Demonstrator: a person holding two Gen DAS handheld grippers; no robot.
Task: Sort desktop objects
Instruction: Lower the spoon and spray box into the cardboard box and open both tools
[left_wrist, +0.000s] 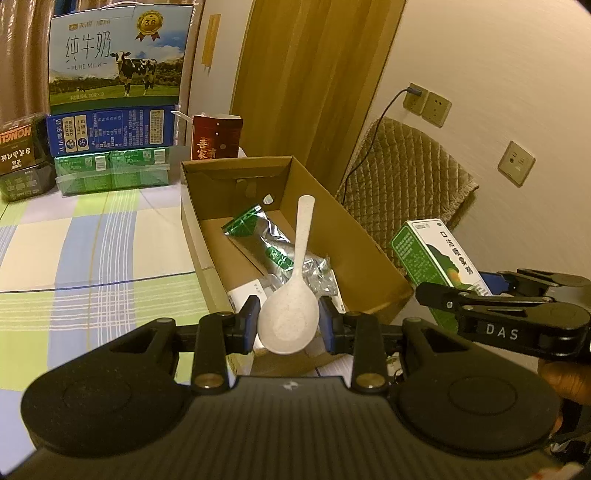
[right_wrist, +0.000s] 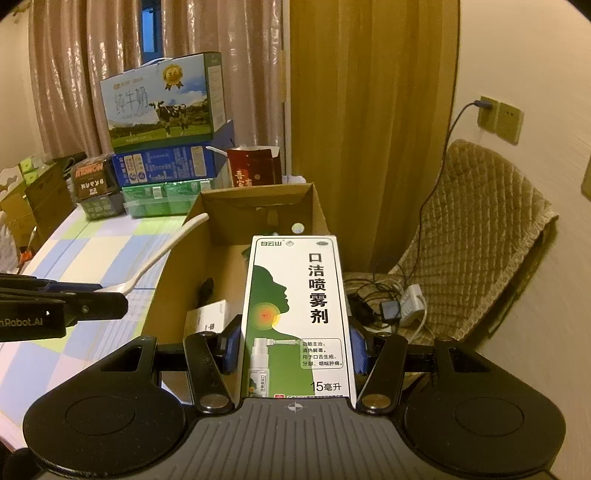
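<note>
- Nearest, the left gripper (left_wrist: 288, 325) has its jaws clamped on the bowl of a white spoon (left_wrist: 291, 295), handle pointing away over the open box (left_wrist: 369, 254) — light, stiff, smooth plastic, likely to pivot when held by the rounded bowl; the neck looks a surer hold.
- To the right, the right gripper (right_wrist: 295, 349) has its jaws closed on the long sides of a carton (right_wrist: 297, 310) above the box's near end — light, thin card, easily crushed.
- Farther in, a foil packet (left_wrist: 273, 243) lies on the box floor.
- Beyond, a milk case (left_wrist: 118, 55) tops a stack on the table (left_wrist: 92, 240).
</note>
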